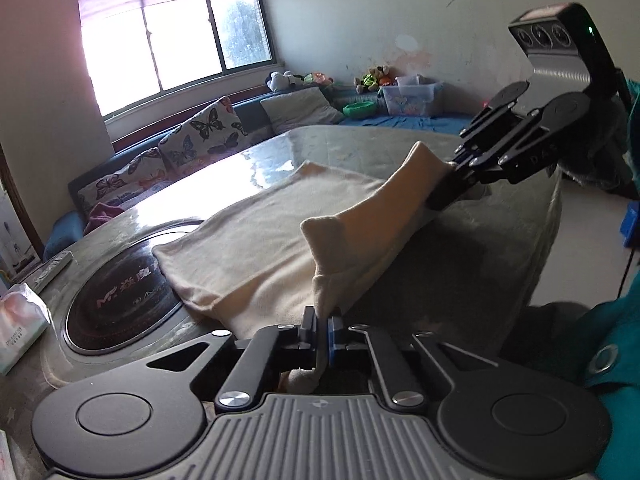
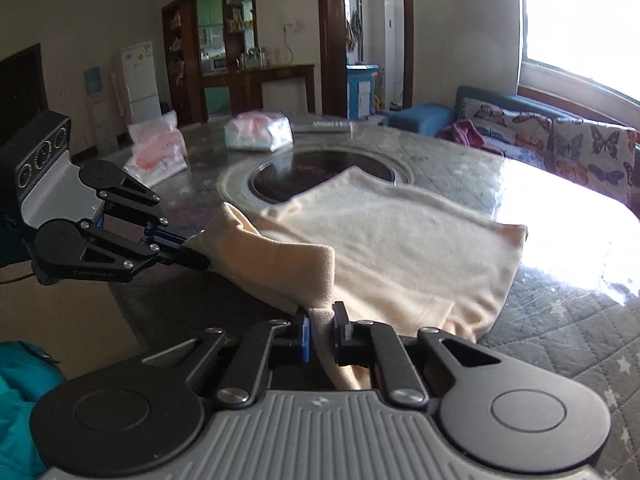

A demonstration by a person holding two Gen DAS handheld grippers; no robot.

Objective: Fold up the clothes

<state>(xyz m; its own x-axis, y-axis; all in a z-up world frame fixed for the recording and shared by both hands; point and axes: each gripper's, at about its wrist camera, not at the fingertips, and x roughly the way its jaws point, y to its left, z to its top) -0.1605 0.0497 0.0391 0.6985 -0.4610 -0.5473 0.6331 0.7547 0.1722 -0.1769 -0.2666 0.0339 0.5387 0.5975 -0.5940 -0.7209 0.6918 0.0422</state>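
Observation:
A cream-coloured garment [image 1: 256, 236] lies spread on the round table [image 1: 460, 264]; it also shows in the right wrist view [image 2: 400, 248]. My left gripper [image 1: 322, 330] is shut on the garment's near edge and lifts it a little off the table. My right gripper [image 2: 320, 330] is shut on the same near edge further along. Each gripper shows in the other's view: the right gripper [image 1: 452, 184] at the upper right, the left gripper [image 2: 196, 254] at the left. The lifted edge hangs between them in a raised fold.
A black induction hob [image 1: 120, 300] is set in the table's middle, partly under the garment. Tissue packs [image 2: 258, 130] and a plastic bag [image 2: 158, 152] lie on the far side. A sofa with butterfly cushions [image 1: 200, 132] runs under the window.

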